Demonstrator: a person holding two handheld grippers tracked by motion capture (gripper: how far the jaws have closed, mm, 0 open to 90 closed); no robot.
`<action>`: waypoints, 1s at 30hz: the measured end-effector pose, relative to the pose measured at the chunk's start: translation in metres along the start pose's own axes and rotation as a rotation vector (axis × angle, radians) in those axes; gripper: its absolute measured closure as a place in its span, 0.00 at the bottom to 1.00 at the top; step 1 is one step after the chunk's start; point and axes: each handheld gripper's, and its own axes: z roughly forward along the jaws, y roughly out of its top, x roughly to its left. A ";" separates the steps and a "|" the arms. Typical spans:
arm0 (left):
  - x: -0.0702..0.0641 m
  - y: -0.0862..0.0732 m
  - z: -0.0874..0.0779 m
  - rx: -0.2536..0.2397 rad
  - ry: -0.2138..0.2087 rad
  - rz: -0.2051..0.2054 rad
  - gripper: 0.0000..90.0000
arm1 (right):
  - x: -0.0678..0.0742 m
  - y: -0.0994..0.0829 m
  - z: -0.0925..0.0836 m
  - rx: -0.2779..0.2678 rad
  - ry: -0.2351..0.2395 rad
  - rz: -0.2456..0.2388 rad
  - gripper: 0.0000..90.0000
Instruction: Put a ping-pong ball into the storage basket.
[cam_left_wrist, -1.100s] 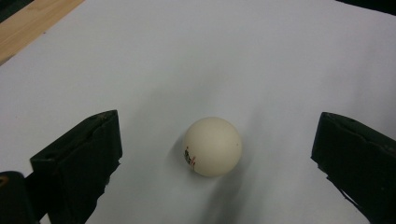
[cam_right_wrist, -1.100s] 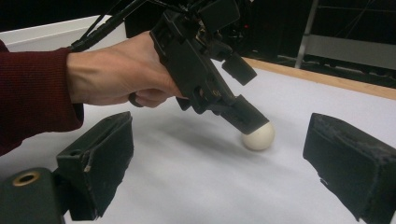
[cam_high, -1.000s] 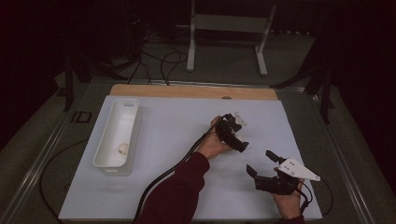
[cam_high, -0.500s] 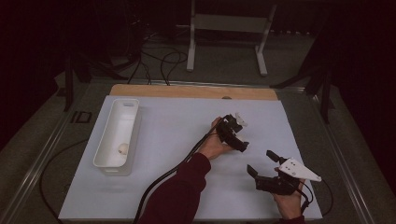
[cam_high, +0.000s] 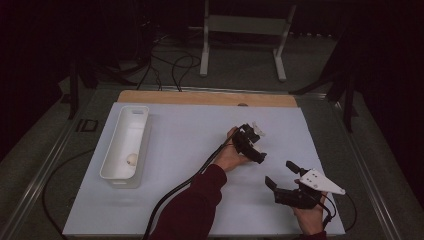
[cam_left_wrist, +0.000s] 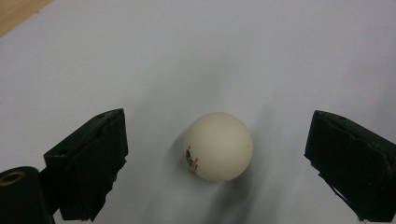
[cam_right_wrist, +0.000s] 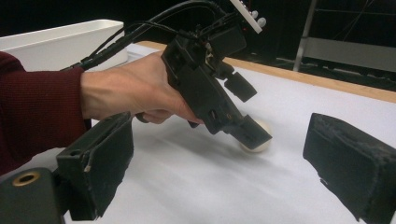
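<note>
A white ping-pong ball with a small red and black print lies on the pale table sheet, right between the wide-apart jaws of my left gripper. The jaws stand on either side of it without touching it. In the high view the left gripper is right of the table's middle, held by a hand in a maroon sleeve. My right gripper is open and holds nothing near the front right. In its own view, the right gripper faces the left gripper, whose lower jaw half hides the ball.
A long white tray stands on the left side of the sheet with another white ball inside it; the tray also rises behind the sleeve. A wooden strip runs along the table's far edge.
</note>
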 end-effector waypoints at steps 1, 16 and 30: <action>0.000 0.000 0.001 0.000 -0.001 0.000 0.07 | 0.000 0.000 0.000 0.000 0.000 0.002 0.09; 0.000 -0.005 0.010 0.033 0.001 -0.013 0.14 | -0.001 0.000 0.000 -0.001 0.000 0.003 0.09; 0.003 -0.008 0.014 0.030 -0.015 -0.039 0.32 | -0.001 0.000 0.000 -0.002 -0.004 0.004 0.09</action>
